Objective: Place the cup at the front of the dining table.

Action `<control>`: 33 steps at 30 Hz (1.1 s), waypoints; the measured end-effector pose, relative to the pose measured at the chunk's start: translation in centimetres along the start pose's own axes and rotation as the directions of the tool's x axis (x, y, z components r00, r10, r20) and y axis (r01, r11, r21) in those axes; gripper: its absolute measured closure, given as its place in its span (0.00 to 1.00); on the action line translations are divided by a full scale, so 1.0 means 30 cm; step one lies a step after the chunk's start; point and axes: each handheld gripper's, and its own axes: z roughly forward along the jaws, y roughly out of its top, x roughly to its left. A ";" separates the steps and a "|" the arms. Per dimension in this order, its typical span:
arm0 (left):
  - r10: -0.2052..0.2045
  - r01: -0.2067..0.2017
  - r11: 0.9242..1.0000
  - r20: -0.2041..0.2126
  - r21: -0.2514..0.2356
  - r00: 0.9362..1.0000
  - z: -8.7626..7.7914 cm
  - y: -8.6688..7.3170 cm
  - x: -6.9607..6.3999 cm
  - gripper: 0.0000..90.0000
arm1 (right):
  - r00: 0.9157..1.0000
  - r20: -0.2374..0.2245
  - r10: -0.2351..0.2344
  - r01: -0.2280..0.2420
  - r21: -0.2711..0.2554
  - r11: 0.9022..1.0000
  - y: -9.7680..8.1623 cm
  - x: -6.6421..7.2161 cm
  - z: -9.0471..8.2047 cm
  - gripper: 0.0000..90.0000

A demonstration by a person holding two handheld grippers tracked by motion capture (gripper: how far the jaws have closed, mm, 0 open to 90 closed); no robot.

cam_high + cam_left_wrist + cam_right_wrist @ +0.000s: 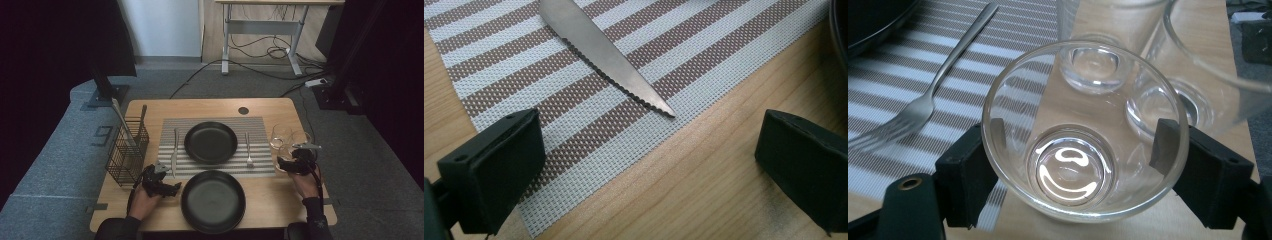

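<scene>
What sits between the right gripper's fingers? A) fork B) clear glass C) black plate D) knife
B: in the right gripper view the fingers press both sides of the nearest clear glass, while the fork lies apart on the striped mat.

Clear glossy glass (1083, 135), brushed metal knife (604, 55), woven placemat (724, 45)

Beyond the tongs, grey carpet (165, 82) runs to a pale wall (160, 27). A white-legged desk (262, 25) stands far ahead of them, cables (260, 50) looped beneath. Dark curtains (45, 45) flank both sides.
</scene>
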 end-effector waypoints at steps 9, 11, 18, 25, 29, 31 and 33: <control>0.000 0.000 1.000 -0.001 0.001 1.000 0.000 0.000 0.000 0.00 | 1.000 -0.023 -0.018 0.018 0.011 1.000 -0.054 -0.020 -0.065 0.20; 0.001 -0.001 1.000 -0.001 0.001 1.000 0.000 0.000 0.000 0.00 | 1.000 -0.026 -0.013 0.013 0.008 1.000 -0.050 -0.022 -0.063 0.17; 0.000 0.000 1.000 -0.001 0.001 1.000 0.000 0.000 0.000 0.00 | 1.000 -0.017 -0.013 0.013 0.016 1.000 -0.021 -0.019 -0.035 0.16; 0.000 0.000 1.000 -0.001 0.001 1.000 0.000 0.000 0.000 0.00 | 1.000 -0.019 -0.005 0.006 0.045 0.999 -0.016 -0.021 -0.032 0.19; 0.000 0.000 1.000 -0.001 0.001 1.000 0.000 0.000 0.000 0.00 | 1.000 -0.012 -0.012 0.012 0.058 0.998 -0.012 -0.019 -0.035 0.19; 0.000 0.000 1.000 -0.001 0.001 1.000 0.000 0.000 0.000 0.00 | 1.000 -0.007 -0.019 0.019 0.058 0.998 -0.012 -0.016 -0.037 0.19; 0.000 0.000 1.000 -0.001 0.001 1.000 0.000 0.000 0.000 0.00 | 0.999 0.000 -0.032 0.032 0.058 0.998 -0.012 -0.012 -0.040 0.19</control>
